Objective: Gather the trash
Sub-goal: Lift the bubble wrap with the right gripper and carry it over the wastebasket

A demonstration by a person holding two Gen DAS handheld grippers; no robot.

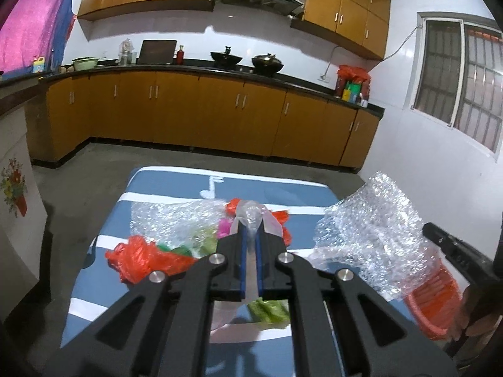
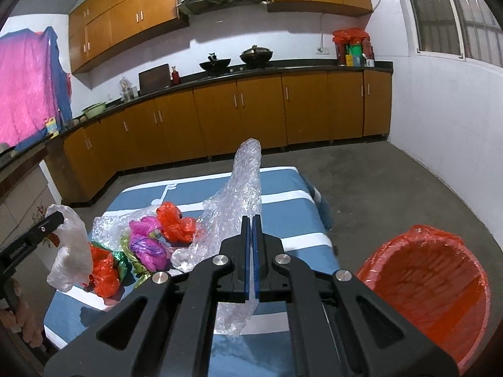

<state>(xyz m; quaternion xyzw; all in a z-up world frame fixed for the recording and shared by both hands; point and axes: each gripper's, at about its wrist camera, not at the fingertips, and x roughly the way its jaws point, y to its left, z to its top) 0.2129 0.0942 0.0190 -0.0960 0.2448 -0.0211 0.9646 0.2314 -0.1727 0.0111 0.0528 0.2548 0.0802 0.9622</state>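
Observation:
My left gripper (image 1: 251, 235) is shut on a clear plastic bag (image 1: 251, 216) and holds it above the blue striped table (image 1: 176, 182); the same bag hangs from it at the left of the right wrist view (image 2: 70, 251). My right gripper (image 2: 251, 220) is shut on a sheet of bubble wrap (image 2: 242, 188), which also shows in the left wrist view (image 1: 371, 235). Red bags (image 2: 173, 223), a pink and purple wrapper (image 2: 147, 245) and green scraps (image 1: 270, 309) lie on the table. A bin lined with a red bag (image 2: 433, 295) stands right of the table.
A second piece of bubble wrap (image 1: 169, 220) lies among the pile on the table. Wooden cabinets and a dark counter (image 1: 201, 72) with woks run along the far wall. Bare concrete floor (image 2: 393, 188) lies between the table and the cabinets.

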